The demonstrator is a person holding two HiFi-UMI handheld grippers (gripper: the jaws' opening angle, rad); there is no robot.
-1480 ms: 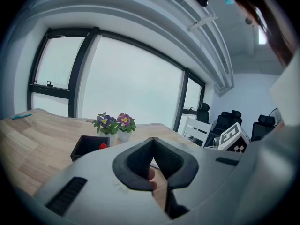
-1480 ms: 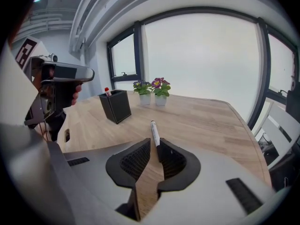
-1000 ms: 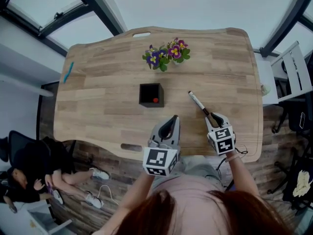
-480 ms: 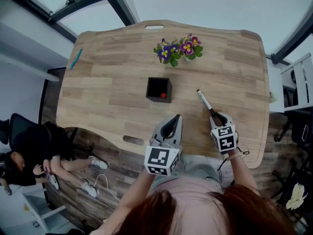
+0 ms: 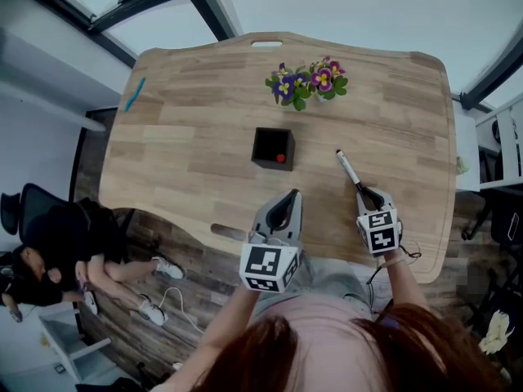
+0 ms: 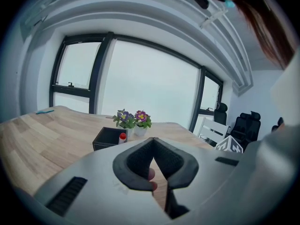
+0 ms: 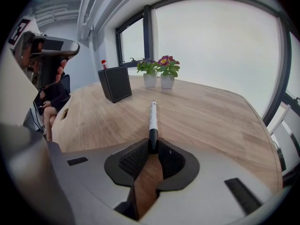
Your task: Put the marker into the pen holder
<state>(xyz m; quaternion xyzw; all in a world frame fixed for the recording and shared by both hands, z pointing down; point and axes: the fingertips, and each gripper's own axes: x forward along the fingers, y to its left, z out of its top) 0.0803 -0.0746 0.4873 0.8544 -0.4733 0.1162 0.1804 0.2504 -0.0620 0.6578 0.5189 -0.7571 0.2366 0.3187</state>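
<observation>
Wooden worktop (image 5: 196, 137) carries a black square pen holder (image 5: 260, 147) near its middle, and a red-capped thing (image 5: 280, 158) stands in the holder's 4 o'clock corner. Two small pots of purple and pink flowers (image 5: 306, 84) sit at 1 o'clock from the holder, well apart from it. A blue object (image 5: 134, 94) lies near the worktop's edge at 10 o'clock.

The marker (image 5: 350, 170) is outside the holder, at 3 o'clock from it and apart. It has a white barrel and a black rear end. Any print on the barrel is too small to read. The right claw (image 5: 365, 193) is clenched on that black end, and the barrel points away toward 11 o'clock. Whether the marker touches the wood I cannot tell.

The left claw (image 5: 290, 196) hangs at 6 o'clock from the holder, its jaws closed tip to tip on nothing. Each claw's cube bears black-and-white square patterns, not letters.
</observation>
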